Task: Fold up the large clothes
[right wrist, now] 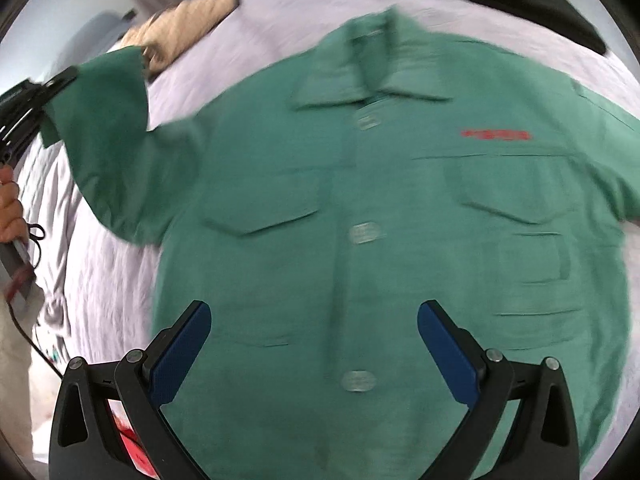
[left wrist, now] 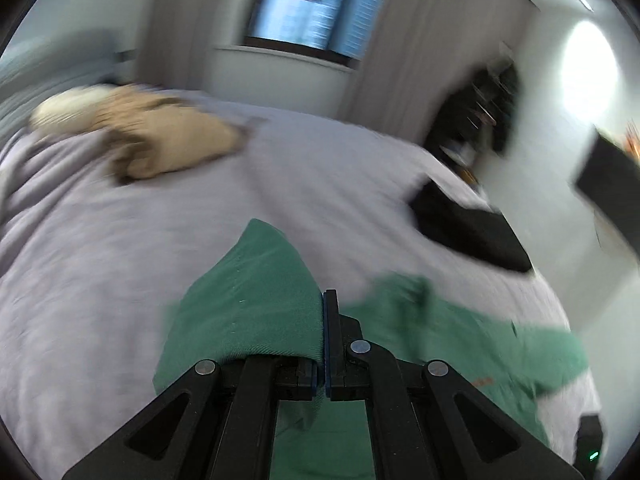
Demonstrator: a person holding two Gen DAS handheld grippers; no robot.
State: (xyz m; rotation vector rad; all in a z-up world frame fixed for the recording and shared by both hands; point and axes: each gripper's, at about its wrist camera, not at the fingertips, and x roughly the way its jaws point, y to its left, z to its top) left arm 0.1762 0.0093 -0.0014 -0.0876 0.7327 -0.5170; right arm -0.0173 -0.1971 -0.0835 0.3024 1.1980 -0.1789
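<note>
The right gripper is hovering with its jaws spread wide and nothing between them, pointing steeply down over the lower front of the shirt. The shirt is lying face up, buttoned, across the middle of the bed, its hem toward the near edge and its collar toward the far side. Being free above the hem, this gripper looks placed to pin or take the body while the other side is folded.

The left gripper is clamped tight on the cuff end of a sleeve; the cloth is draping over one finger and hanging down beside it. In the right wrist view that sleeve is lifted off the bed at the left side, with a hand gripping the tool's handle below it. Holding the sleeve up by its end probably serves to carry it across the chest for the first fold, which is not yet laid.

Farther off, a tan garment is lying crumpled near the far left corner of the bed, and a black item is sitting at the far right edge. Both are well apart from the shirt and are blocking nothing. A window and curtains are standing beyond the bed; motion blur is hiding finer detail.
</note>
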